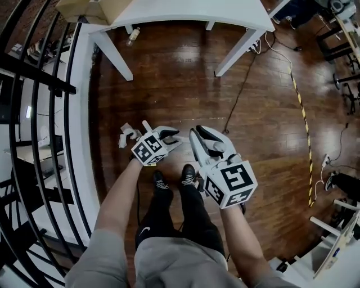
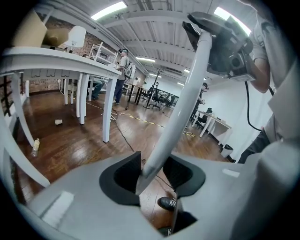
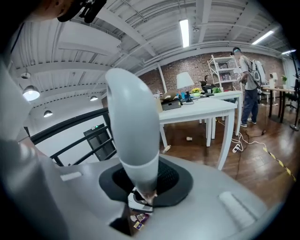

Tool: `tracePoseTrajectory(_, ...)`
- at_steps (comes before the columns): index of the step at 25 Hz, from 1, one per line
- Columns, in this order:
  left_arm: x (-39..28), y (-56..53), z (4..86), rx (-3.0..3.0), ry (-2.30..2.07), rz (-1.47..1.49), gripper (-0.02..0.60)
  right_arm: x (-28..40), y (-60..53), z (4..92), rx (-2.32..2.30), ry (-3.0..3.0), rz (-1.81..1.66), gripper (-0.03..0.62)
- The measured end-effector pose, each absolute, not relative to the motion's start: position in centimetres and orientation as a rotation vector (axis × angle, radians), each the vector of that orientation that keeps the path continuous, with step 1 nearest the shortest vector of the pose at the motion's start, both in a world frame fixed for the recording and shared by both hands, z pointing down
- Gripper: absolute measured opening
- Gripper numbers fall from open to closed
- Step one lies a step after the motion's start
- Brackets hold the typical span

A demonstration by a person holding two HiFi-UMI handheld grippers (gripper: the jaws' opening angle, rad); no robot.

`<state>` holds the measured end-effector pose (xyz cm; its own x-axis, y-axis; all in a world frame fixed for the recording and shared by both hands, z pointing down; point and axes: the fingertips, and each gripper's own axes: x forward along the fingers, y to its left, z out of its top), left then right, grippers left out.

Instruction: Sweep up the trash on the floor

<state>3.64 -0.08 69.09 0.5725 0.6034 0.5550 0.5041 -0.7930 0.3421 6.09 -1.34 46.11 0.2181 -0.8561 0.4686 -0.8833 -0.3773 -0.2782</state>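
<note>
Right gripper (image 1: 199, 135): foremost in the head view, clenched around a thick, round-topped white handle (image 3: 133, 136) standing up between its pads. Which tool the handle belongs to is not shown.

Floor (image 1: 180, 84): dark glossy boards, the surface to be swept.

Worktop (image 1: 185, 11): white, on splayed legs, well ahead of the person.

Left gripper (image 1: 173, 138): released, pads apart. A slim pale rod (image 2: 178, 112) passes between them, with neither pad seen pressing it.

Cable (image 1: 242, 90): black, lying across the boards right of the worktop.

Bottle (image 1: 133, 36): the trash, lying under the worktop near its left legs, well apart from both grippers.

Cup (image 2: 58, 122): small, on the floor beyond the bottle.

Handling note: probably best to clamp the left gripper squarely on the rod first. Then sweep in short strokes, keeping off the worktop legs and the cable.
</note>
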Motion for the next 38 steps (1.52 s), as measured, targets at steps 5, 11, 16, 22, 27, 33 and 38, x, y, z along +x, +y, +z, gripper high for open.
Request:
tracePoseTrajectory(5,1.2,-4.6,68.1,2.697,0.849,1.019,0.148,3.3,-4.8,45.3,2.349,-1.787,0.861,0.055)
tracePoseTrajectory(11,0.2,-4.6,65.2,2.737,0.781,0.959,0.15,1.8,-4.5,42.4,2.295,-1.861,0.783,0.055)
tracePoseTrajectory(16,0.9,0.5,63.4,2.736,0.746,0.904,0.146,1.8,-0.7,40.2,2.255,-1.915,0.711,0.055)
tracePoseTrajectory(22,0.8,7.1,62.5,2.678,0.612,0.827,0.135,1.9,2.8,39.0,2.168,-1.996,0.672,0.057)
tracePoseTrajectory(27,-1.4,9.3,63.5,2.605,0.499,0.807,0.13,0.7,3.1,40.3,2.083,-2.051,0.723,0.057)
tracePoseTrajectory(33,-5.4,7.3,66.1,2.55,0.313,0.785,0.13,-3.1,0.0,43.4,1.921,-2.134,0.774,0.055)
tracePoseTrajectory(38,-7.7,2.7,67.3,2.561,0.148,0.744,0.132,-6.0,-4.0,44.6,1.809,-2.186,0.757,0.055)
